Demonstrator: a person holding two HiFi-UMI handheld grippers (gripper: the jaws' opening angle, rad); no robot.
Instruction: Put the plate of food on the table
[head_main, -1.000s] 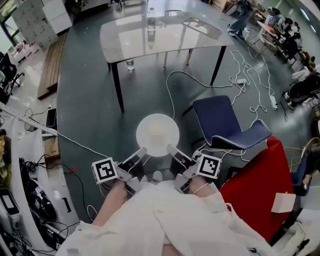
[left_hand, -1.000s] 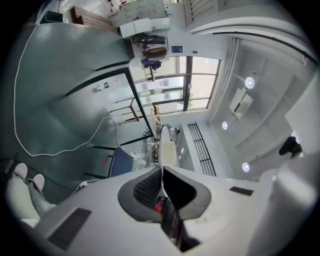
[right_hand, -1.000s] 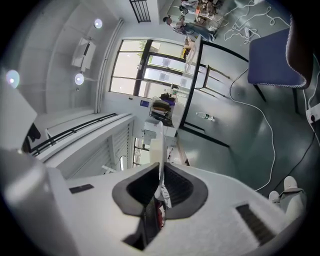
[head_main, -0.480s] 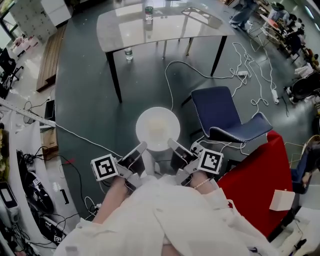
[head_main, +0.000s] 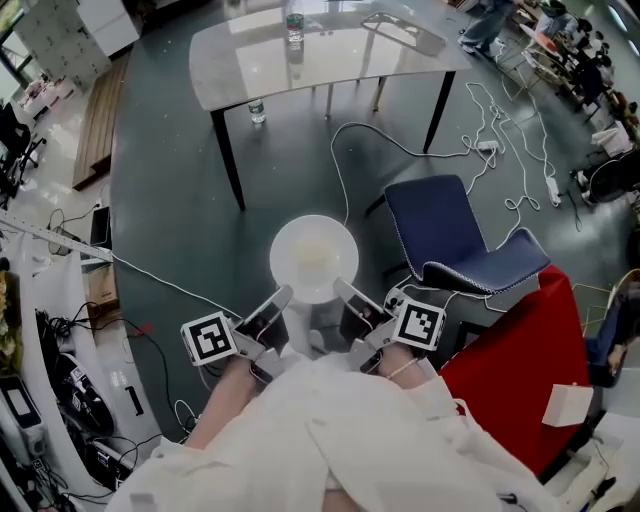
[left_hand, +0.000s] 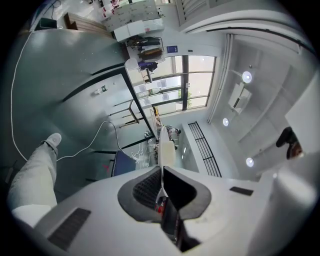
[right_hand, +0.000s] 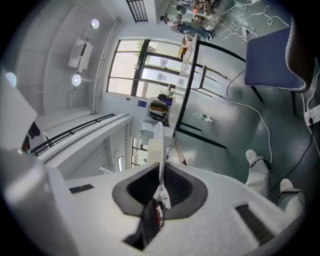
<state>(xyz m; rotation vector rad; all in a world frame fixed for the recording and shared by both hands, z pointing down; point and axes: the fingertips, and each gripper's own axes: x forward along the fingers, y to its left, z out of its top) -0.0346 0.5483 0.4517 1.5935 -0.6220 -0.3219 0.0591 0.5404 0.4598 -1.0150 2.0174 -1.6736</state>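
Plainly round white plate (head_main: 288, 243), pale food (head_main: 316, 264) centred

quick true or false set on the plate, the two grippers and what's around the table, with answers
1. The plate rests on the table. False: it is held up over the floor, short of the table.
2. The left gripper and the right gripper are both shut on the plate's rim. True.
3. A bottle stands on the table. True.
4. The blue chair is on the person's left. False: it is to the right of the plate.
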